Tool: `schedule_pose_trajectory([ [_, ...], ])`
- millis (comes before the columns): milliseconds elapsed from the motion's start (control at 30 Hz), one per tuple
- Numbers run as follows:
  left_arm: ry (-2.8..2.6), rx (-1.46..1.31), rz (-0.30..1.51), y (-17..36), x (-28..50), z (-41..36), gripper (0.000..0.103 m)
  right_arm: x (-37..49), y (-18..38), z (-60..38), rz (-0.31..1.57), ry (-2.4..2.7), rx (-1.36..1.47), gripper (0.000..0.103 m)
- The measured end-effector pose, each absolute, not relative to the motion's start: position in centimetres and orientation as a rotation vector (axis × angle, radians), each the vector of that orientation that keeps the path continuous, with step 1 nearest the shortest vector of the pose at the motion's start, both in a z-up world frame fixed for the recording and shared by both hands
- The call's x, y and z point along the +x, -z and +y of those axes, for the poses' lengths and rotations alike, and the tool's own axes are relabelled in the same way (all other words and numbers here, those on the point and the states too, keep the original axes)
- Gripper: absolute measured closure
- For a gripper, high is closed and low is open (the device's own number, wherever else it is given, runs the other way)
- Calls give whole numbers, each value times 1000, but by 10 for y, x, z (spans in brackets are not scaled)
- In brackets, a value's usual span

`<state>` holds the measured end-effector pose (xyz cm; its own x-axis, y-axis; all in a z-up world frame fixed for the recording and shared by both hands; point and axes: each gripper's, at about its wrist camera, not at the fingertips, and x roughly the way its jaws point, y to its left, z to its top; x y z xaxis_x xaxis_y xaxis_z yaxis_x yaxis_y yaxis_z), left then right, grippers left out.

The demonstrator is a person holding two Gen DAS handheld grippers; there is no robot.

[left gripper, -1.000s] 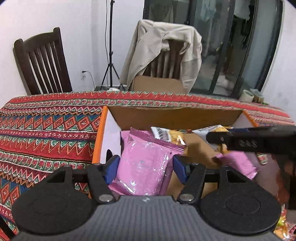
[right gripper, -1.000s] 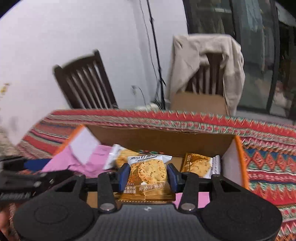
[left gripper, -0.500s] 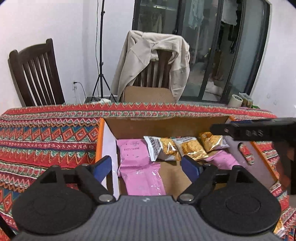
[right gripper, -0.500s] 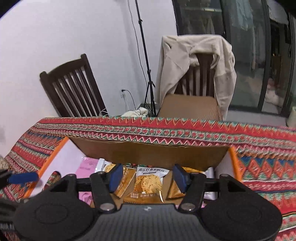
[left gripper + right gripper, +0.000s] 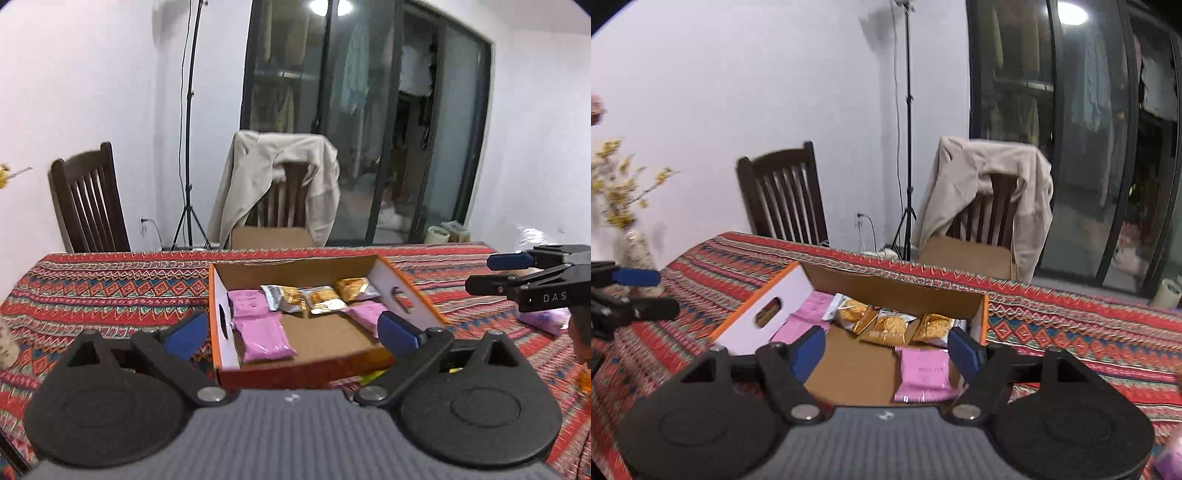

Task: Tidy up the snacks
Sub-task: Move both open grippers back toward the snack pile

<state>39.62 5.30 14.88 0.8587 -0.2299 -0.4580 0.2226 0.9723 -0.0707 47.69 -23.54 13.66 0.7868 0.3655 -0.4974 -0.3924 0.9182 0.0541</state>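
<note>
An open cardboard box (image 5: 406, 291) with an orange rim stands on the patterned tablecloth. Inside lie pink packets (image 5: 260, 338) at the left and right sides, and gold cracker packets (image 5: 321, 297) in a row along the back wall. My left gripper (image 5: 291, 330) hovers above and short of the box, its jaws opening wide, with nothing between them. My right gripper (image 5: 886, 349) hangs over the box's (image 5: 764, 321) near edge, its jaws opening too and holding nothing; a pink packet (image 5: 923, 373) lies below it. Each gripper shows at the edge of the other's view, the right gripper (image 5: 495, 273) and the left gripper (image 5: 646, 293).
A loose pink packet (image 5: 543, 319) lies on the cloth right of the box. Something yellow (image 5: 373, 376) pokes out by the box's front. A vase of yellow flowers (image 5: 631, 247) stands at the table's left. Behind are two wooden chairs, one under a beige jacket (image 5: 277, 184), and a tripod (image 5: 186, 147).
The left gripper let go of a pink packet and the right of a cracker packet; both lie in the box. Both grippers opened and drew back and up from the box.
</note>
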Motion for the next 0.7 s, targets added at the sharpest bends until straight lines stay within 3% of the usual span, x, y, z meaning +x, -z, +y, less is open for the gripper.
schedule_pose_trajectory([
  [300,242,-81,381,-147,262,52,0,341,-142,-253,413,-420,-116,19],
  [700,84,-153,419,-73,149,45,0,187,-78,-275,346,-389,-8,15],
])
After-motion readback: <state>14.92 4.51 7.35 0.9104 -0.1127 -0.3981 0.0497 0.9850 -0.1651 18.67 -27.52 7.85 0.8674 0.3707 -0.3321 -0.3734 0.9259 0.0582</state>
